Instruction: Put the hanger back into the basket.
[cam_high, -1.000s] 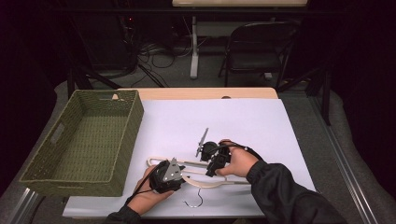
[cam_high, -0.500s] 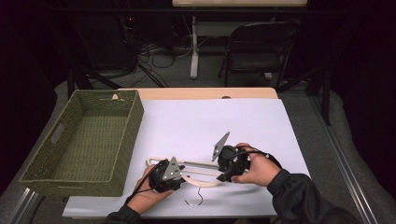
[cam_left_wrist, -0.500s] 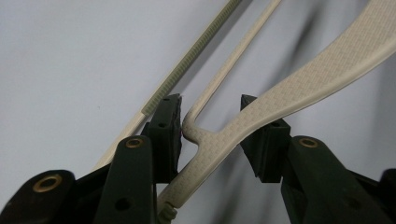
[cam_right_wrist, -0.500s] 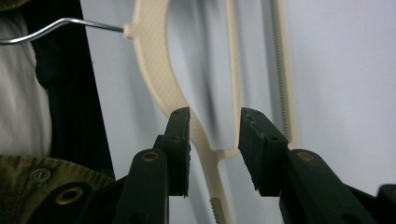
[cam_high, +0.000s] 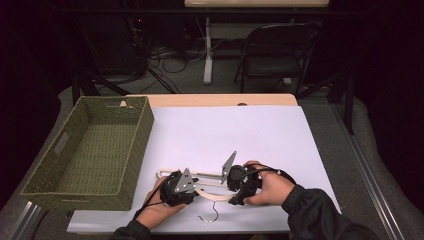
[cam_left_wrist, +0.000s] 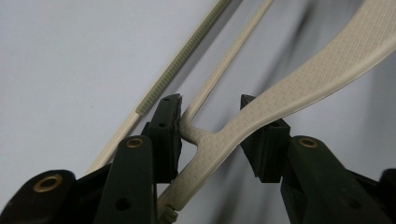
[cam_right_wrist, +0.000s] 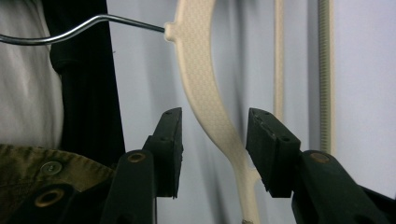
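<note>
We see the hanger (cam_high: 212, 196) lying on the worktop (cam_high: 260, 135) near its front edge, right of the basket (cam_high: 87, 150), with a chair (cam_high: 272, 55) behind.

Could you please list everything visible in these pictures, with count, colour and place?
cream plastic clothes hanger with a metal hook: one, cream, flat on the sheet at the near edge, between both tools
white sheet covering the table: one, white, over the tabletop
green woven rectangular basket: one, olive green, left side of the table
dark folding chair: one, dark, on the floor beyond the table
left tool: one, black, jaws open around the hanger's left arm
right tool: one, black, jaws open astride the hanger's right arm
</note>
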